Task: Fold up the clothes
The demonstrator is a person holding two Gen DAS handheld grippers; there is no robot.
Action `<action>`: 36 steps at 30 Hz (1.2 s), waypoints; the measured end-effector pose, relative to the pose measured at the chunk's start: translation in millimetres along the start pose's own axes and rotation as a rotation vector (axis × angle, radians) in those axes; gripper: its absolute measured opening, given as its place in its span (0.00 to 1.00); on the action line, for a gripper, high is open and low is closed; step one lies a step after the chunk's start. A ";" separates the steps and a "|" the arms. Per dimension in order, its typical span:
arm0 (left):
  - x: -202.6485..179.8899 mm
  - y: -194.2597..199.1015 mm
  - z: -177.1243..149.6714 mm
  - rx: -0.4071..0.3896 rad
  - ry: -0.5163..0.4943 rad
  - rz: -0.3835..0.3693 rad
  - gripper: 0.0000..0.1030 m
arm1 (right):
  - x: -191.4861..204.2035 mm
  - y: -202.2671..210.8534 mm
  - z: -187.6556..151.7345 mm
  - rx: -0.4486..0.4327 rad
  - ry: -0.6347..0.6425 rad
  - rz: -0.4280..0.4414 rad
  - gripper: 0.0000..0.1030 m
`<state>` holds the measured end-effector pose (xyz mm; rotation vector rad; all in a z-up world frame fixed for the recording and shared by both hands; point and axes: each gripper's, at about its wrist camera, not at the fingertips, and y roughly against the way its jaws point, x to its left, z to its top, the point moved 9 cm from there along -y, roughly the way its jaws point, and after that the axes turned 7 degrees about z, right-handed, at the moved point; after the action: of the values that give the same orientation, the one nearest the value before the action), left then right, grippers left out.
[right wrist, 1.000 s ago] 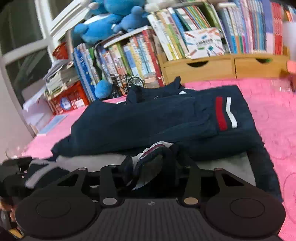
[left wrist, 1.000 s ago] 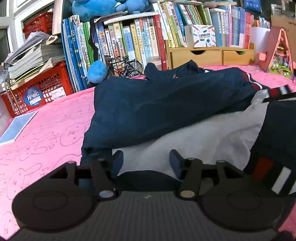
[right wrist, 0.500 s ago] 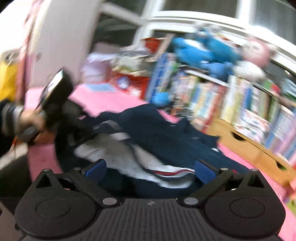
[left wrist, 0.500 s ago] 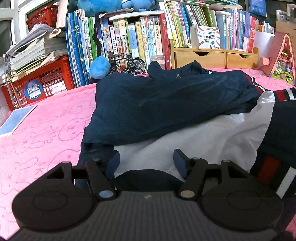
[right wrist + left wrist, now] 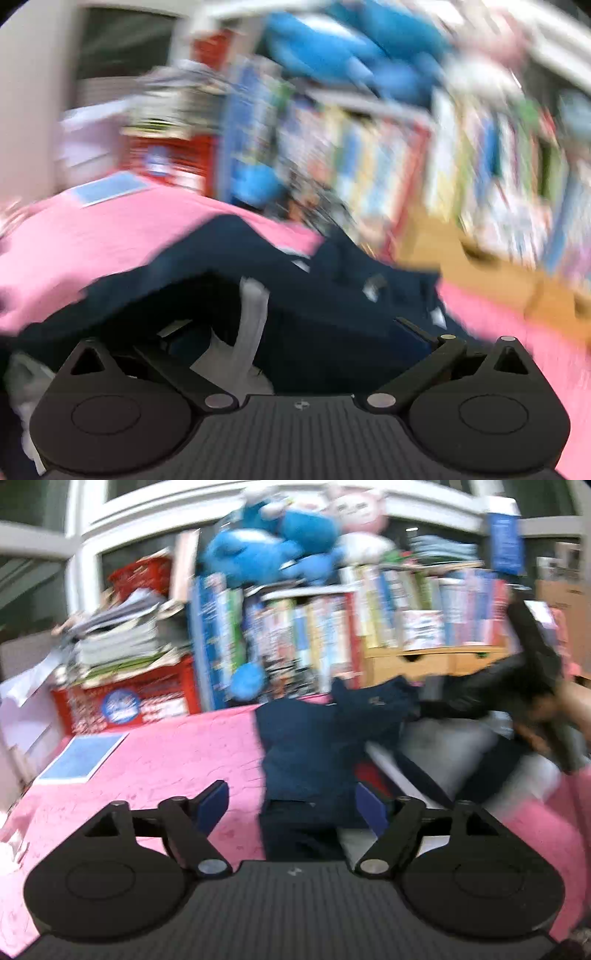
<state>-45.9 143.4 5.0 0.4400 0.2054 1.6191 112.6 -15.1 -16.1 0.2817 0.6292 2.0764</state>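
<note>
A navy jacket [image 5: 314, 746] with grey lining lies on the pink tablecloth [image 5: 166, 753]. My left gripper [image 5: 293, 806] is open and empty, raised over the jacket's near left edge. The right gripper shows in the left wrist view [image 5: 480, 698] over the jacket's far right part. In the right wrist view, which is blurred, my right gripper [image 5: 295, 328] is open wide just above the navy jacket [image 5: 332, 314] and its grey lining [image 5: 251, 325]. Its fingers are partly hidden by the dark cloth.
A row of books [image 5: 332, 627], a red crate [image 5: 129, 698], wooden drawers [image 5: 424, 661] and blue plush toys [image 5: 266, 554] line the back. A blue booklet [image 5: 81, 757] lies at the left on the cloth.
My left gripper opened, let go of the jacket edge and drew back and up. My right gripper swung over the jacket, open. The jacket is folded narrower.
</note>
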 end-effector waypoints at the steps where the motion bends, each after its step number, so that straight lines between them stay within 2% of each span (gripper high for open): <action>1: -3.7 -5.6 -0.5 0.005 -0.005 -0.002 0.81 | -9.1 -5.4 -0.4 0.015 -0.057 -0.007 0.97; 2: -7.3 -11.2 -1.0 0.010 -0.010 -0.005 0.85 | -14.1 0.6 -1.6 -0.009 -0.102 0.037 0.97; 5: -18.3 -28.0 -2.5 0.025 -0.024 -0.012 0.86 | -30.6 31.0 -5.3 -0.102 -0.231 0.212 1.00; 7: -25.6 -39.1 -3.6 0.034 -0.034 -0.017 0.86 | -50.8 57.0 -13.7 -0.129 -0.279 0.274 1.00; 9: -32.9 -50.3 -4.6 0.044 -0.043 -0.022 0.86 | -74.0 84.0 -21.9 -0.148 -0.233 0.230 1.00; 12: -43.7 -67.0 -6.1 0.059 -0.058 -0.029 0.86 | -98.0 106.9 -43.6 -0.090 0.009 0.043 1.00; 14: -23.1 -81.0 2.3 0.050 -0.015 0.073 0.87 | -104.4 112.4 -65.6 0.000 0.157 -0.036 1.00; 16: 7.4 -95.9 12.3 0.077 0.107 0.179 0.86 | -103.3 113.2 -87.4 0.080 0.257 -0.064 1.00; 18: 30.2 -103.9 13.8 0.115 0.217 0.217 0.83 | -94.8 112.3 -104.3 0.121 0.336 -0.051 1.00; 20: 37.3 -102.8 14.1 0.115 0.269 0.175 0.82 | -83.4 105.0 -108.1 0.127 0.399 -0.032 1.00; 23: 31.1 -89.7 8.0 0.103 0.214 0.135 0.83 | -66.0 86.2 -96.7 0.098 0.423 0.014 0.98; 24: 28.2 -85.1 5.1 0.104 0.183 0.126 0.83 | -62.4 75.8 -92.3 0.103 0.414 0.023 0.90; 25: 25.3 -80.4 2.2 0.105 0.152 0.117 0.84 | -60.5 63.9 -86.5 0.117 0.395 0.027 0.69; 26: 22.9 -73.9 -0.9 0.105 0.129 0.105 0.86 | -58.7 51.8 -80.8 0.131 0.375 0.029 0.58; 27: 21.8 -71.3 -3.0 0.103 0.118 0.090 0.87 | -58.9 37.3 -74.9 0.147 0.342 0.012 0.54; 30: 21.9 -70.4 -5.3 0.106 0.110 0.074 0.91 | -73.3 16.1 -58.0 0.107 0.245 -0.100 0.51; 32: 25.7 -75.1 -5.2 0.115 0.130 0.072 0.91 | -99.4 19.8 -46.4 0.032 0.077 -0.177 0.54; 34: 28.6 -82.2 -5.4 0.129 0.170 0.051 0.91 | -124.6 32.0 -46.6 -0.027 -0.139 -0.161 0.63; 35: 29.2 -86.3 -5.7 0.138 0.194 0.035 0.91 | -132.3 36.1 -50.2 -0.028 -0.194 -0.130 0.63; 36: 27.5 -90.2 -6.8 0.150 0.216 0.013 0.91 | -136.3 39.6 -55.8 -0.006 -0.193 -0.123 0.66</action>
<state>32.8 180.7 -31.8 0.3802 0.4899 1.6694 135.7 -164.5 -36.3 0.4239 0.5102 1.9063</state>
